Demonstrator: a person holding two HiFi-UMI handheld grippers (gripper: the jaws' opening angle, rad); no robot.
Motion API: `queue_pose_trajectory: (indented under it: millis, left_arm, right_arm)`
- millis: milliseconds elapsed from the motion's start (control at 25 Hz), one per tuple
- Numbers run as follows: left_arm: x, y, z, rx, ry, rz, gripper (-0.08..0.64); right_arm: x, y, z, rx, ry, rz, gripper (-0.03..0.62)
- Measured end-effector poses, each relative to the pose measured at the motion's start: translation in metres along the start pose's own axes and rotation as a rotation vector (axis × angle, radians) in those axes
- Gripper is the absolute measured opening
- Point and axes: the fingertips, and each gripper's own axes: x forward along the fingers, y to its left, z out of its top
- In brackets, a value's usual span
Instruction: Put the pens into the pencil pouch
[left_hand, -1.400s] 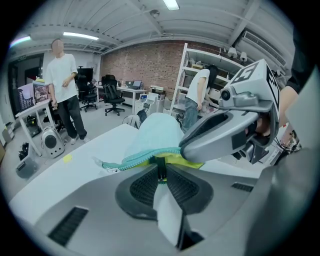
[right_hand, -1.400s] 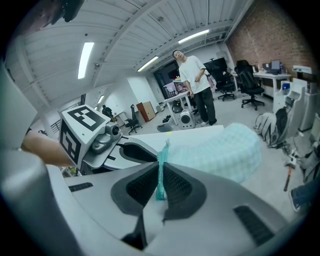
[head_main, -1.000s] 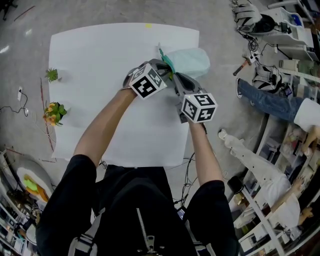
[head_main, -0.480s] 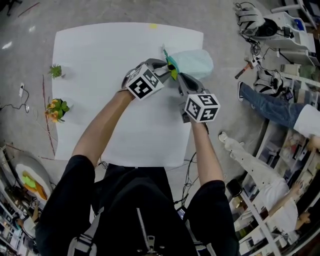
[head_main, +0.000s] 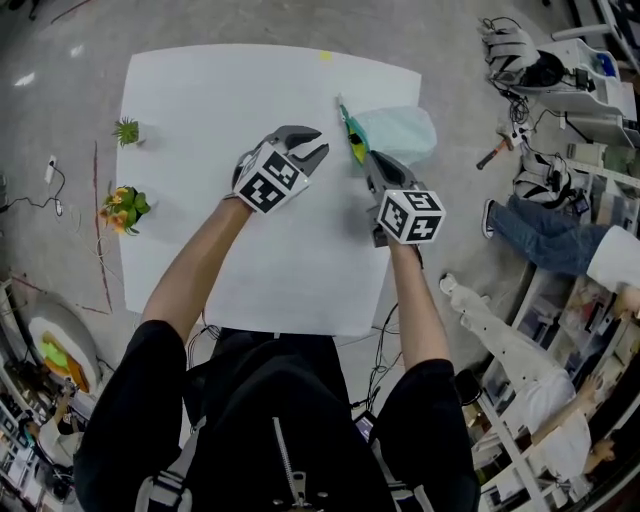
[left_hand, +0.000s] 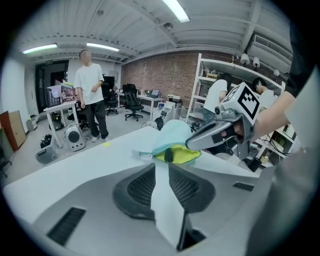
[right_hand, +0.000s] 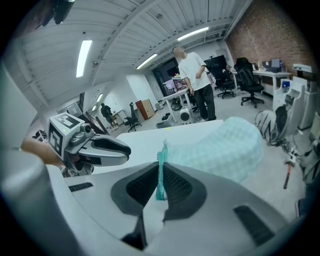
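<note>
A mint-green pencil pouch (head_main: 405, 130) lies at the white table's far right edge, its mouth showing yellow-green lining (head_main: 352, 142). My right gripper (head_main: 369, 162) is shut on the pouch's teal zipper edge (right_hand: 161, 172), which stands upright between its pads. My left gripper (head_main: 318, 148) hovers a short way left of the mouth; its jaws have just been closing, with a narrow gap left and nothing between them. From the left gripper view the pouch (left_hand: 172, 135) lies straight ahead, and something small and dark (left_hand: 169, 155) sits in its opening. No loose pen is in sight.
Two small plants (head_main: 126, 130) (head_main: 122, 205) stand by the table's left edge (head_main: 135, 250). People sit among clutter on the floor to the right (head_main: 540, 215). A person in white (left_hand: 90, 90) stands far behind the table.
My left gripper has drawn back leftwards from the pouch's mouth, where it was a second ago. The right gripper has kept its hold on the pouch's edge.
</note>
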Motion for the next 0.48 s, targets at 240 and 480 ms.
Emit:
queue_pose_trajectory:
  millis: [240,480]
  left_arm:
    - [-0.03,0.002,-0.006,-0.037,-0.02,0.045,0.055]
    - [-0.057,0.004,-0.016,-0.071,-0.028,0.085,0.044]
  right_arm:
    - [0.005,-0.002,-0.008,0.011,0.015,-0.009,0.04]
    - [0.008,-0.005,-0.026,-0.008,0.057,-0.027,0.045]
